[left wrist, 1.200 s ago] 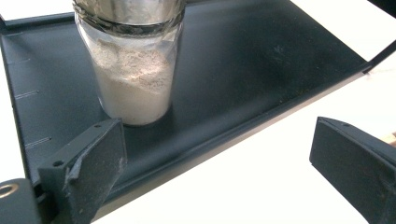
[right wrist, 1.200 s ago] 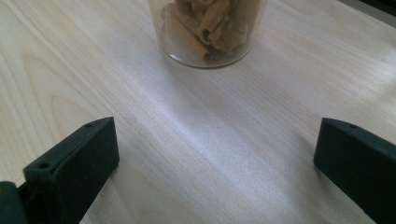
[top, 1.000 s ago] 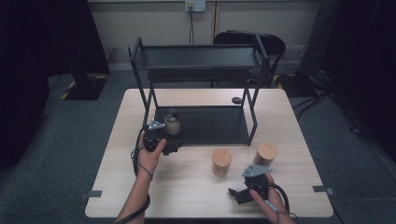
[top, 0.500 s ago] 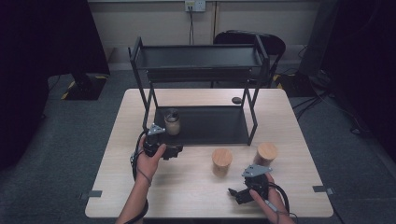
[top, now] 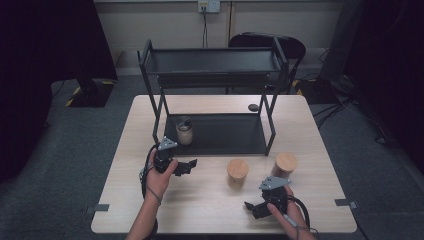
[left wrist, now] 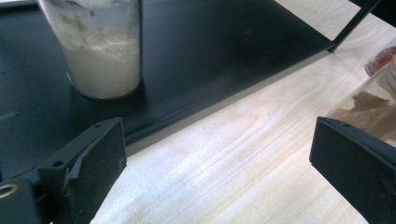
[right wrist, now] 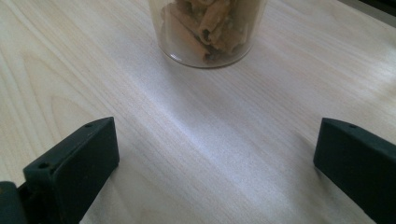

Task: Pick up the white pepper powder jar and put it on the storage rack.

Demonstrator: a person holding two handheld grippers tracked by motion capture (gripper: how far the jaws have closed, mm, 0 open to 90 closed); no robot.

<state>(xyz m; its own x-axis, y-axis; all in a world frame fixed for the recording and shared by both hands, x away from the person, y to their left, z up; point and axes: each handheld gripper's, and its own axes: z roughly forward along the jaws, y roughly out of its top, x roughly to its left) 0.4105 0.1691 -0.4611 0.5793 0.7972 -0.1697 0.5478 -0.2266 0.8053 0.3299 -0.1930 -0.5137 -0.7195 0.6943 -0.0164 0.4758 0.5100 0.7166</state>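
My left gripper (top: 186, 166) sits low over the worktop (top: 200, 200), just in front of the rack's lower shelf (top: 225, 135), with its jaws spread wide and nothing between them. In the left gripper view I look across bare wood between the two black jaws. Just beyond the left jaw is the front edge of the dark shelf, and on it stands a glass jar of pale powder (left wrist: 105, 51), upright, apart from the jaw tips. From above, that same jar stands near the shelf's left front corner, just beyond my left hand (top: 159, 177). At the right edge of the left gripper view I catch the glass side of another jar, too cut off to say more.

My right gripper (top: 252, 206) rests near the front edge of the worktop, to the right, jaws likewise spread with only wood grain between them. In the right gripper view a clear jar of pasta tubes (right wrist: 208, 30) stands upright ahead of the jaws, apart from them. From above, two jars with round wooden lids stand in front of the rack: one (top: 237, 172) near the middle of the worktop, the other (top: 285, 164) to its right, just beside the rack's right front leg. The black two-tier rack (top: 215, 62) fills the back of the worktop.
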